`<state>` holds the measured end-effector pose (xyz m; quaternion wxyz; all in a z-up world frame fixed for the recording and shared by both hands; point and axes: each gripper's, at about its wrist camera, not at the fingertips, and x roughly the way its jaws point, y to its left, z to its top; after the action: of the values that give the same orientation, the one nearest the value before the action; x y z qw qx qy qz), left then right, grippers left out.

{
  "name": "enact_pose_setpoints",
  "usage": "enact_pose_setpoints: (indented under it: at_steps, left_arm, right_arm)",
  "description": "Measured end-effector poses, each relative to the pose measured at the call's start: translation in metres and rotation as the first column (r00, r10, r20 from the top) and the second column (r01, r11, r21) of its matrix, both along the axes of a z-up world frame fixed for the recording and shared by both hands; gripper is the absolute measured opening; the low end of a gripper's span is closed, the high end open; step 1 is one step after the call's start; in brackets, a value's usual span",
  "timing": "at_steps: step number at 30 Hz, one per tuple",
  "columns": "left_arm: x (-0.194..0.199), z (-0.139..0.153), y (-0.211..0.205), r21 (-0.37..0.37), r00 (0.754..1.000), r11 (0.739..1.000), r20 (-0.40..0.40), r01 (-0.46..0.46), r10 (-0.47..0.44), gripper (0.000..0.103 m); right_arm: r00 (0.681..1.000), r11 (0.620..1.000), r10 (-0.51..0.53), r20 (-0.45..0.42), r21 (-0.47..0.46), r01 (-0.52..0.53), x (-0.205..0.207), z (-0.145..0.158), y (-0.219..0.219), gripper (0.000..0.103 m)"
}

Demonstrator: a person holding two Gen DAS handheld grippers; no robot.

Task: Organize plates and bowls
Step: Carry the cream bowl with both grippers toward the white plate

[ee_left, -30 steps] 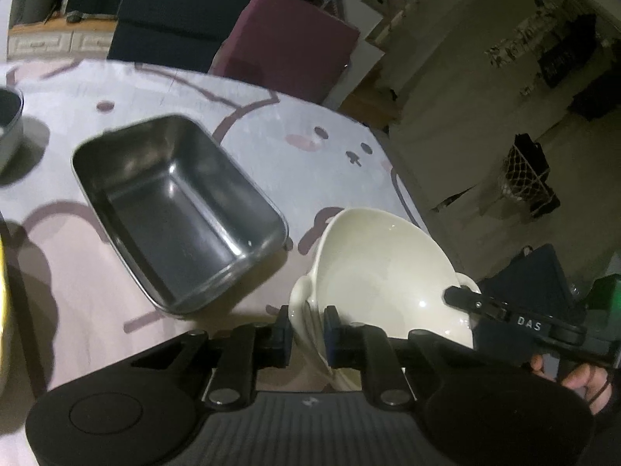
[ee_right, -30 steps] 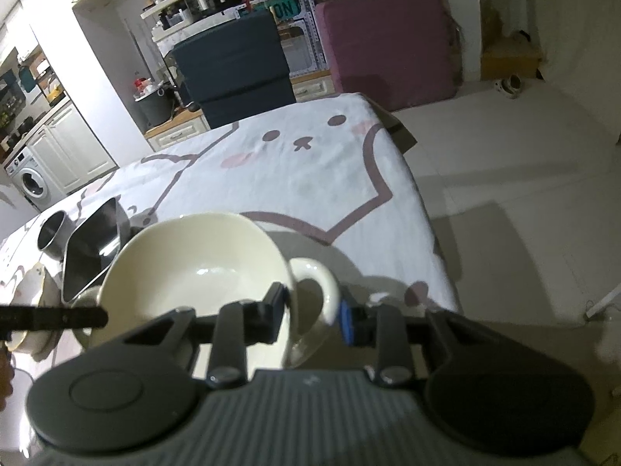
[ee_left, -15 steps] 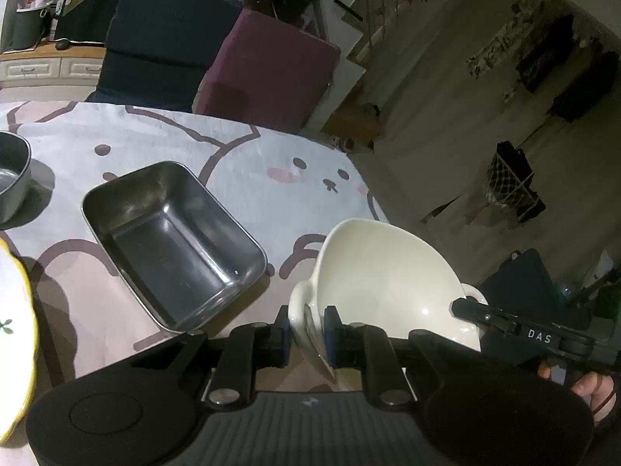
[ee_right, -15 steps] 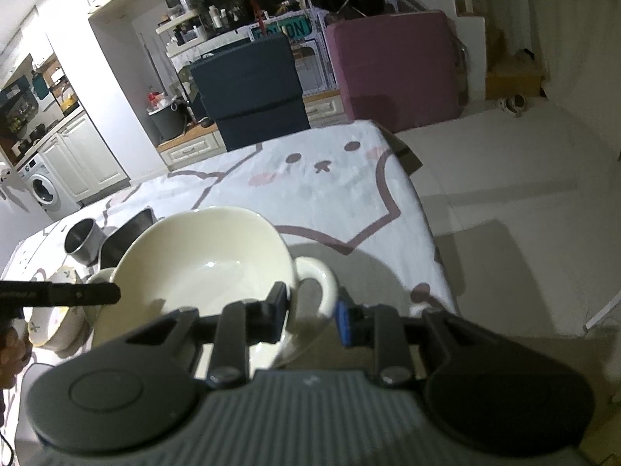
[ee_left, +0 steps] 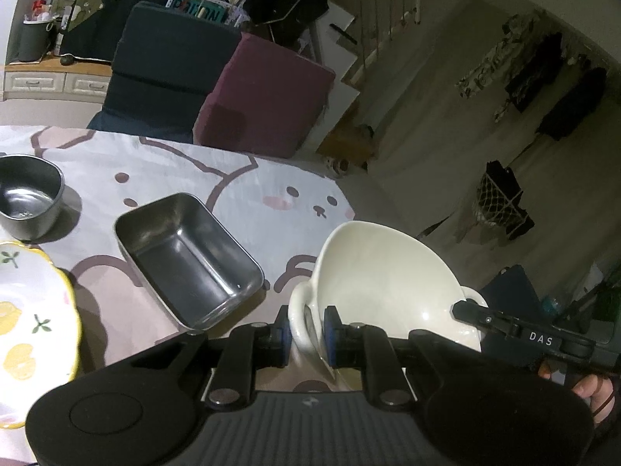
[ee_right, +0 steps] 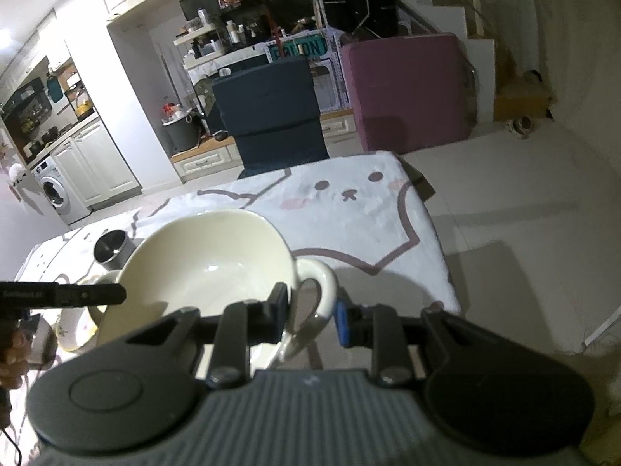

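Where the left wrist view looks down over the table edge, the left gripper (ee_left: 306, 330) is seen clenched on one loop handle of the cream bowl (ee_left: 384, 279), both blue-edged pads pressed against the handle from either side. The bowl is held tilted and clear of the bear-print tablecloth (ee_left: 240, 194), near the cloth's right edge. Left of it, a rectangular steel tray (ee_left: 186, 260) is set on the cloth, and further left a round steel cup (ee_left: 29, 198) is placed upright. A lemon-patterned plate (ee_left: 27, 310) with a yellow rim is cut off by the left border. At the far side of the bowl, the tip of the right gripper (ee_left: 465, 308) is seen at the opposite handle, with fingertips of a hand (ee_left: 590, 386) behind it. In the right wrist view, the right gripper (ee_right: 312, 312) is seen grasping the other loop handle of the cream bowl (ee_right: 209, 268): the left pad is pressed against the bowl wall inside the loop, while whether the blue pad touches the outer side of the handle cannot be told. The left gripper (ee_right: 116, 294) is shown reaching the bowl's rim from the left. Beyond the bowl, the round steel cup (ee_right: 112, 252) and part of the lemon-patterned plate (ee_right: 75, 330) are visible on the tablecloth (ee_right: 349, 209).
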<state>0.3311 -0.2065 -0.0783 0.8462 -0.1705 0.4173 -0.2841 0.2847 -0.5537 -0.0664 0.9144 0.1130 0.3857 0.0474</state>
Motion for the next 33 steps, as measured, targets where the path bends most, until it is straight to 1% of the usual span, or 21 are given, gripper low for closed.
enact_pose_setpoints:
  at_steps: [6, 17, 33]
  left_arm:
    - [-0.014, 0.013, 0.021, -0.006, 1.0, 1.0, 0.007, -0.029, 0.029, 0.018]
    - [-0.043, 0.033, 0.068, -0.01, 0.996, 0.997, 0.03, -0.081, 0.082, 0.018]
    - [-0.088, 0.045, 0.145, -0.002, 0.985, 0.986, 0.052, -0.166, 0.165, 0.018]
  right_arm:
    - [1.0, 1.0, 0.019, 0.014, -0.007, -0.019, -0.009, 0.015, 0.018, 0.03]
    - [0.997, 0.998, 0.063, 0.033, -0.008, -0.063, -0.022, 0.032, 0.059, 0.03]
    - [0.989, 0.99, 0.14, 0.037, 0.017, -0.14, -0.037, 0.039, 0.122, 0.03]
